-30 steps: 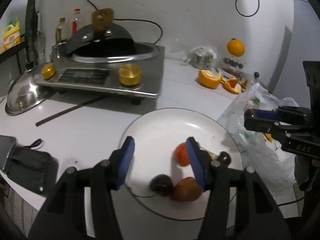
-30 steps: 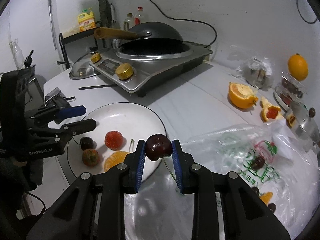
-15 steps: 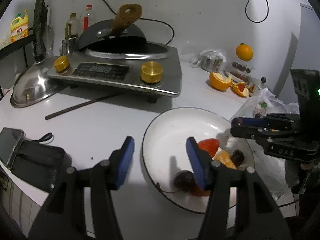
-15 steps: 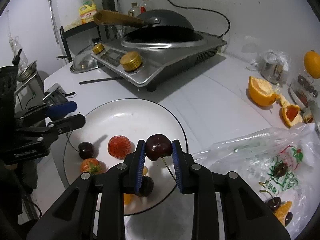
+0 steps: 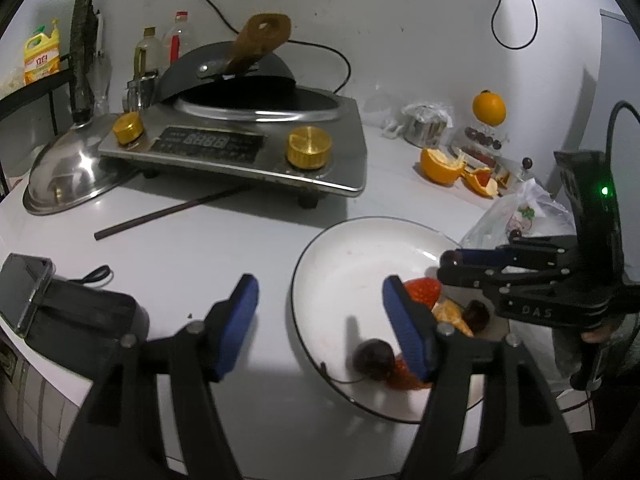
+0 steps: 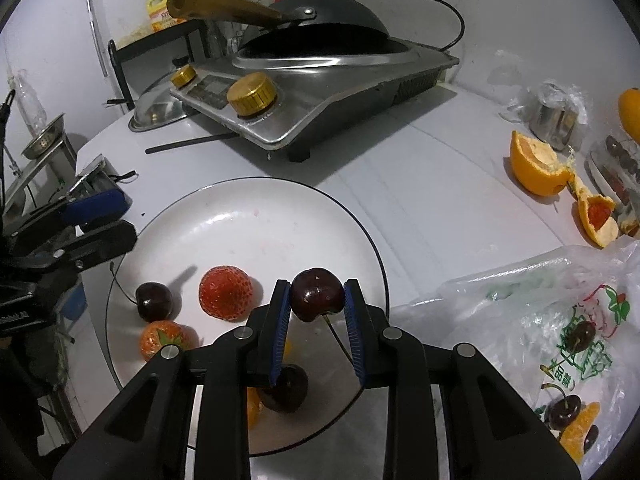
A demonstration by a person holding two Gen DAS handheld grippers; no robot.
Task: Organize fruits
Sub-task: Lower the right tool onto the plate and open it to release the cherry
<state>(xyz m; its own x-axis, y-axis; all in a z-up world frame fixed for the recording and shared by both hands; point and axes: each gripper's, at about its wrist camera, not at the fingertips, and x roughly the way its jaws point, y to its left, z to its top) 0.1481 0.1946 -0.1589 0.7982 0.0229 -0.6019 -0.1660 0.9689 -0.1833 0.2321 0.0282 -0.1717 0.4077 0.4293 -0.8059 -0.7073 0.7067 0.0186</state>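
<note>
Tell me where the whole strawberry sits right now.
In the right wrist view the strawberry lies on the white plate, left of the right gripper and its cherry, with another cherry on its left.

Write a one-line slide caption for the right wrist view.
Right gripper holds a dark cherry above the white plate of fruit, beside a strawberry.

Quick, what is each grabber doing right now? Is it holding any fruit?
Left gripper: open, holding nothing; its jaws have just been opening.
Right gripper: shut on a dark cherry, above the plate.
</note>
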